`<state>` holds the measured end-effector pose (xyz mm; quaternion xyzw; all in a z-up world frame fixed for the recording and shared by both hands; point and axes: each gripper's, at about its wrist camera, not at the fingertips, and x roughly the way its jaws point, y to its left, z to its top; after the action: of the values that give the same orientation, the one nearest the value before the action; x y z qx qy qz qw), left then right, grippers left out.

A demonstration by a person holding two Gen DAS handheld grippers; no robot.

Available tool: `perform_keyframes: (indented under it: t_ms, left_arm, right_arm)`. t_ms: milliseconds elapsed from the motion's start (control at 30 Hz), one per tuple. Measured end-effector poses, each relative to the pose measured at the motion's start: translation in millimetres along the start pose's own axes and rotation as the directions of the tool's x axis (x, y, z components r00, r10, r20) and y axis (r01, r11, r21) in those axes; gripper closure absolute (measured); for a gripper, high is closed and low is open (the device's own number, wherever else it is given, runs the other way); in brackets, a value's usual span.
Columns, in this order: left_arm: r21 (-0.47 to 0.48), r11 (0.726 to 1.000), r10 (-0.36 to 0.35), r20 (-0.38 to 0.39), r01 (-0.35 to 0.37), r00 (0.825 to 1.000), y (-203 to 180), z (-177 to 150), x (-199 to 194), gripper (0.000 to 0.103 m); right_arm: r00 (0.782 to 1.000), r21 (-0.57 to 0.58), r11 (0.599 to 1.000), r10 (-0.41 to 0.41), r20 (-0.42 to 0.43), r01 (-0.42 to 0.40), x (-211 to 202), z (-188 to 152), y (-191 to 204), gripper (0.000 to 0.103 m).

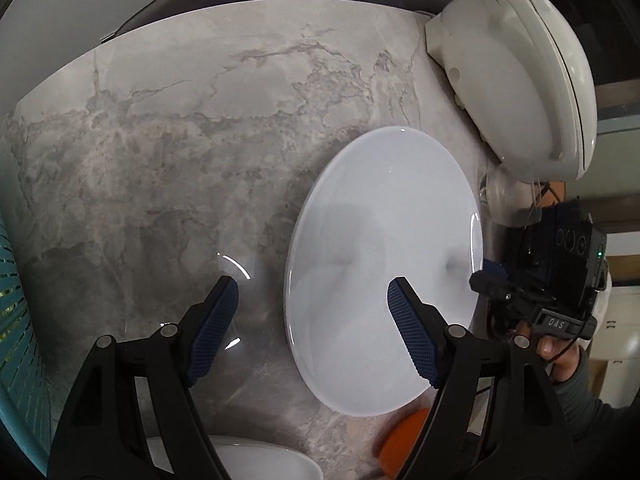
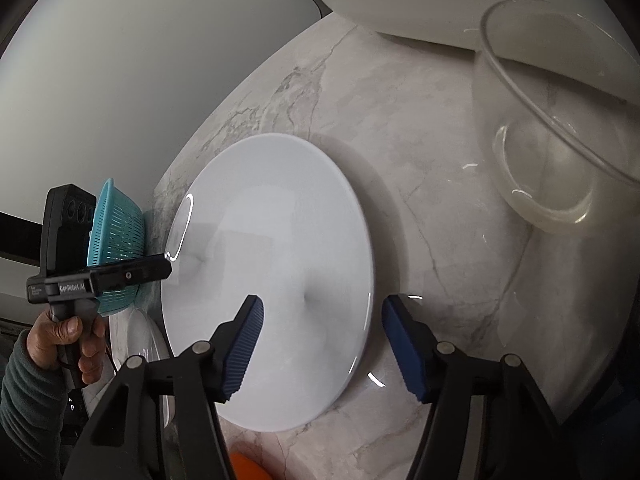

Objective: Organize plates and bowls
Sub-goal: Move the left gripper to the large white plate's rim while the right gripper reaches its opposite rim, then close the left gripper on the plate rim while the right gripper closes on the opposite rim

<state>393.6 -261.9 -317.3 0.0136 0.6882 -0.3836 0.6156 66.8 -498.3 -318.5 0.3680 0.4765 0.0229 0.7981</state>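
Note:
A large white plate lies flat on the marble table. My left gripper hovers open over the plate's left rim, with one finger outside the rim and the other above the plate. My right gripper stands open over the opposite rim, its pads clear of the plate. Each wrist view shows the other tool at the plate's far edge: the right gripper and the left gripper. A clear glass bowl stands to the right of the plate. Part of a second white dish shows near the front.
A teal colander sits at the table's left side. A cream-white appliance stands at the back right, behind the glass bowl. An orange object lies near the front edge. A hand holds the left tool's handle.

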Motion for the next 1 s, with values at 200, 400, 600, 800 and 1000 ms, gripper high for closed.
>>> perform_keyframes:
  t_ms: [200,400,600,800,1000]
  left_arm:
    - [0.012,0.996,-0.086,-0.043,0.087,0.995,-2,-2,5,0.029]
    - [-0.004,0.993,-0.115,-0.069,0.115,0.991,-6,-3,7,0.039]
    - [-0.057,0.987,-0.149,-0.027,0.148,0.988,4,-3,2,0.039]
    - [-0.074,0.988,-0.139,-0.025,0.137,0.99,6,0,0,0.041]
    - [-0.064,0.989,-0.136,-0.053,0.133,0.989,14,-1,-3,0.052]
  right_arm:
    - [0.996,0.059,0.995,0.086,-0.038,-0.084,4,5,-7,0.037]
    - [0.993,0.093,0.991,0.103,-0.064,-0.097,8,9,-9,0.045]
    - [0.986,0.2,0.971,0.151,-0.074,-0.133,10,11,-20,0.05]
    - [0.989,0.21,0.97,0.137,-0.058,-0.122,8,12,-21,0.058]
    - [0.994,0.213,0.973,0.098,-0.048,-0.085,4,15,-29,0.076]
